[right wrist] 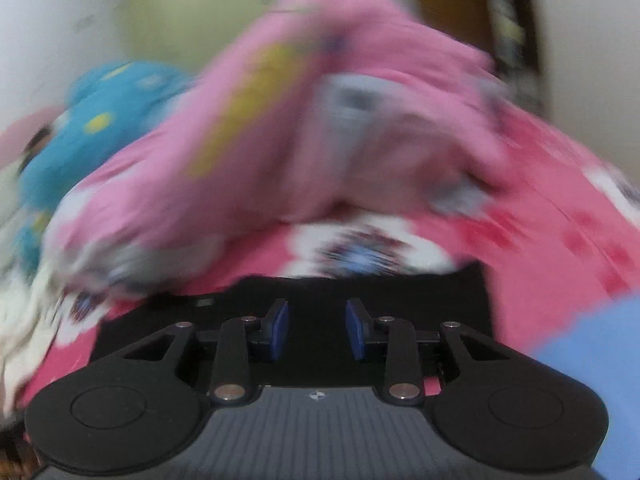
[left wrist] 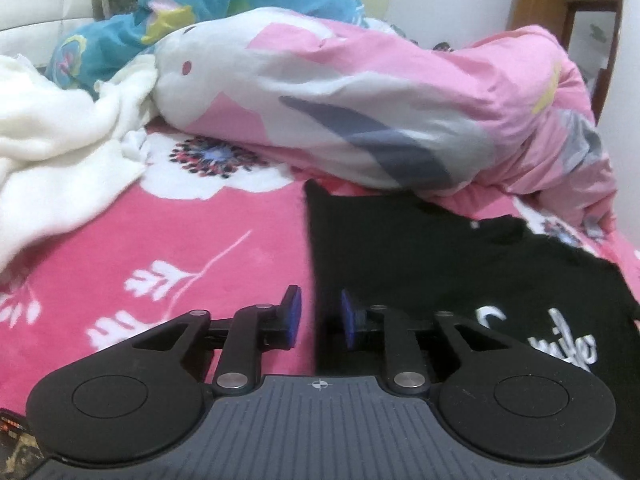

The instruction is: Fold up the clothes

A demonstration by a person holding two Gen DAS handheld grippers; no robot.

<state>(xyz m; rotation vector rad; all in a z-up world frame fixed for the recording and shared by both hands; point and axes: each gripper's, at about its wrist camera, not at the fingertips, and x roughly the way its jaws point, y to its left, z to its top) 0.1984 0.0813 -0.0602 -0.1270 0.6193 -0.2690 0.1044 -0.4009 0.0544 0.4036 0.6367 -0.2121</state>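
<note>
A black T-shirt point(left wrist: 420, 264) with white lettering lies flat on the pink flowered bedspread point(left wrist: 160, 240), right of centre in the left wrist view. My left gripper point(left wrist: 320, 316) hangs low over the shirt's left edge. Its jaws stand apart, and the edge runs through the gap without either pad pressing on it. The right wrist view is blurred. There my right gripper point(right wrist: 318, 328) is open above the black T-shirt point(right wrist: 360, 288), with nothing pinched between its blue pads.
A bunched pink and white duvet point(left wrist: 360, 100) lies across the bed behind the shirt. A white fleece blanket point(left wrist: 60, 140) is heaped at the left and blue patterned bedding point(left wrist: 200, 0) sits at the back. A blue sleeve point(right wrist: 592, 380) shows at the lower right.
</note>
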